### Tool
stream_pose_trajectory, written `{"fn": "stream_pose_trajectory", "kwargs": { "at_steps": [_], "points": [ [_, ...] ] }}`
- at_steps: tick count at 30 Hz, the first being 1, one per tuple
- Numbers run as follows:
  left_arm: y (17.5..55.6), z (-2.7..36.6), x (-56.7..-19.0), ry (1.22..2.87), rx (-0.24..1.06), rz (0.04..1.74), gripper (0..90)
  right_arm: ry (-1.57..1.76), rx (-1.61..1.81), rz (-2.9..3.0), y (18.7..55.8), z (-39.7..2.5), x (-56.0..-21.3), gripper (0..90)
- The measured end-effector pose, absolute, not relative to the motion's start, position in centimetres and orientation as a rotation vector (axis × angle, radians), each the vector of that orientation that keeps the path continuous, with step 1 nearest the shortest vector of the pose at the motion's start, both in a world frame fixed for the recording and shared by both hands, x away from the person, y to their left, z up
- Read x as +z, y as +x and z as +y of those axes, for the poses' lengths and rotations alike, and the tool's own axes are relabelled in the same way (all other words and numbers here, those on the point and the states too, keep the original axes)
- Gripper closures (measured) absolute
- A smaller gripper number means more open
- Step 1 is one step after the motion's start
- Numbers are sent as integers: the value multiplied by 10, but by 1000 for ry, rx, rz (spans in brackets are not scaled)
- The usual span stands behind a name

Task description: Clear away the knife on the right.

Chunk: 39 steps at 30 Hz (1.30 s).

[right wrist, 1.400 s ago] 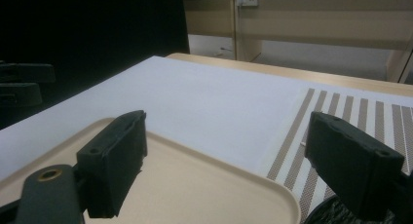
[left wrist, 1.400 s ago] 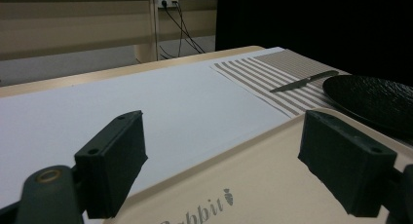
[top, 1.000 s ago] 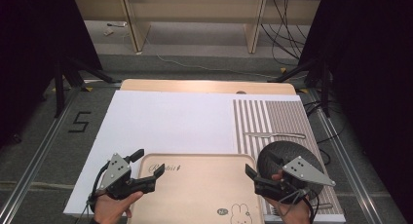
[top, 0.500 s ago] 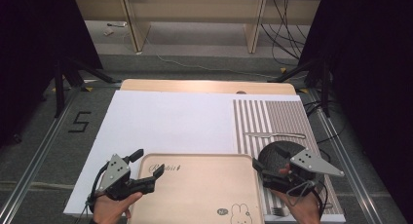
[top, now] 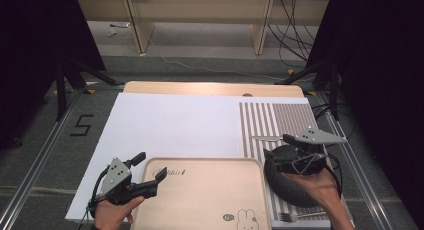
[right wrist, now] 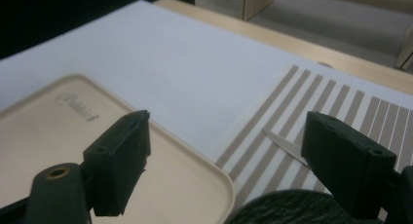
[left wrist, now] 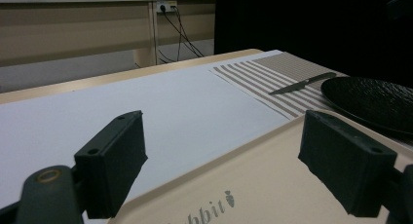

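Note:
A beige tray (top: 200,200) with a rabbit print lies at the near edge of the table. My left gripper (top: 149,166) stands open at its far left corner. In the left gripper view, my left gripper (left wrist: 229,156) has one jaw over the white sheet (left wrist: 160,102) and the other over the tray (left wrist: 253,185). My right gripper (top: 278,153) hangs open above a black plate (top: 292,187), empty. In the right gripper view, my right gripper (right wrist: 226,156) looks over the tray's corner (right wrist: 195,185), the plate's rim (right wrist: 287,209) and a knife (right wrist: 287,145).
A striped placemat (top: 280,120) covers the right side, with the knife (top: 267,138) lying across it beyond the plate and a fork (top: 295,216) at its near edge. The white sheet (top: 175,120) spans the middle. A dark frame and cables stand past the table.
My right gripper has moved away from the tray's right edge, farther from the person and over the black plate. The left gripper has stayed put.

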<state>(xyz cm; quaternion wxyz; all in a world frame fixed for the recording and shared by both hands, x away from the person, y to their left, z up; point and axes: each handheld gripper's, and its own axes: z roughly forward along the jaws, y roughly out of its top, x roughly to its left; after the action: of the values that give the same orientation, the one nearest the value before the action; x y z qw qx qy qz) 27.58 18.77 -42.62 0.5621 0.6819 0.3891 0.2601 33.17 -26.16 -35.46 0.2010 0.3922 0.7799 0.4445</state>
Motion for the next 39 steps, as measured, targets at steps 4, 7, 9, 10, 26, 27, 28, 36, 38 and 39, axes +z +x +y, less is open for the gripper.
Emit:
{"fn": "stream_pose_trajectory", "kwargs": {
  "at_steps": [4, 7, 9, 10, 26, 27, 28, 36, 38, 39],
  "points": [
    [275, 188, -426, 1602, 611, 906, 164, 1115, 1136, 2243, 349, -268, -356, 200],
    [275, 188, -425, 1598, 610, 893, 164, 1159, 1079, 2284, 363, -275, -357, 200],
    [275, 187, -425, 1599, 611, 892, 164, 1169, 1052, 2293, 366, -277, -358, 201],
    [275, 187, -426, 1606, 613, 890, 164, 1173, 997, 2325, 375, -281, -359, 204],
    [275, 185, -427, 1615, 609, 877, 164, 1276, 628, 2478, 441, -300, -378, 223],
    [275, 185, -427, 1618, 610, 875, 165, 1287, 595, 2490, 447, -301, -382, 226],
    [275, 185, -426, 1616, 610, 877, 164, 1297, 574, 2493, 451, -302, -384, 228],
    [276, 186, -427, 1614, 610, 875, 164, 1371, 392, 2524, 482, -308, -405, 228],
    [276, 186, -427, 1618, 610, 874, 164, 1353, 344, 2526, 488, -308, -408, 230],
    [276, 185, -427, 1616, 609, 875, 164, 1359, 341, 2530, 491, -309, -409, 232]
  ]
}}
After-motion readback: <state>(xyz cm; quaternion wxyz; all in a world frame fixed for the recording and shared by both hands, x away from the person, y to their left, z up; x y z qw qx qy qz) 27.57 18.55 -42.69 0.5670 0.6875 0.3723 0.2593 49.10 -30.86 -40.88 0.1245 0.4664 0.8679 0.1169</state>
